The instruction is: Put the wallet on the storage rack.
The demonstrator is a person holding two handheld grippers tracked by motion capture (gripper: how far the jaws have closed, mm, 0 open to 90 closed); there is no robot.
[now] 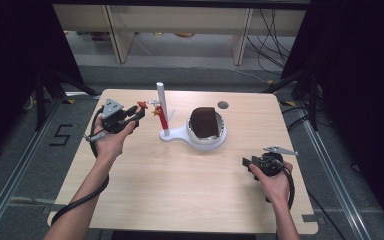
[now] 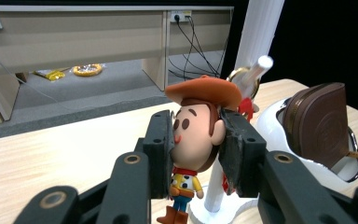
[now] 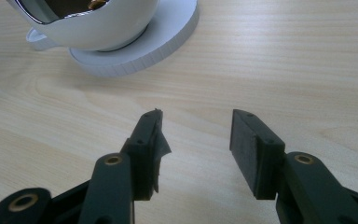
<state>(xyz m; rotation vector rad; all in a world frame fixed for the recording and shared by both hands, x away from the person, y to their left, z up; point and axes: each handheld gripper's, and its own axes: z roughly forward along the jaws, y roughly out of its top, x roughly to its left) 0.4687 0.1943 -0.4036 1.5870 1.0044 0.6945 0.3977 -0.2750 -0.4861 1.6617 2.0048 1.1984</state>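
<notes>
- Right now, a wide wooden table [image 1: 180, 190] is seen from above, with a white stand [image 1: 180, 134] set near its middle.
- A tall white post [image 1: 161, 100] is seen rising from the stand, and a short white peg [image 2: 259, 66] sticks out from the post near the top.
- A white bowl [image 1: 221, 139] is joined to the stand, and a brown pouch [image 1: 204, 122] with a zipper is kept inside it.
- The left gripper [image 1: 139, 114] is held up just beside the post, and it is clamped on a little cowboy toy [image 2: 196, 135].
- The toy is squeezed at the head, one black pad [image 2: 161, 149] on each cheek, so it is well caught and off the table.
- The toy is made with a big round head, brown hair, an orange hat, a yellow shirt, blue trousers and brown boots.
- A gold ring [image 2: 242, 77] is seen behind the hat, close to the peg; whether it is already hooked on cannot be told.
- The grabbing part looks done. The hanging part is judged to be left: the ring must be slid over the peg and the toy let go.
- The right gripper [image 3: 196, 140] is kept low over bare wood, near the bowl's base, with its jaws apart and nothing between them.
</notes>
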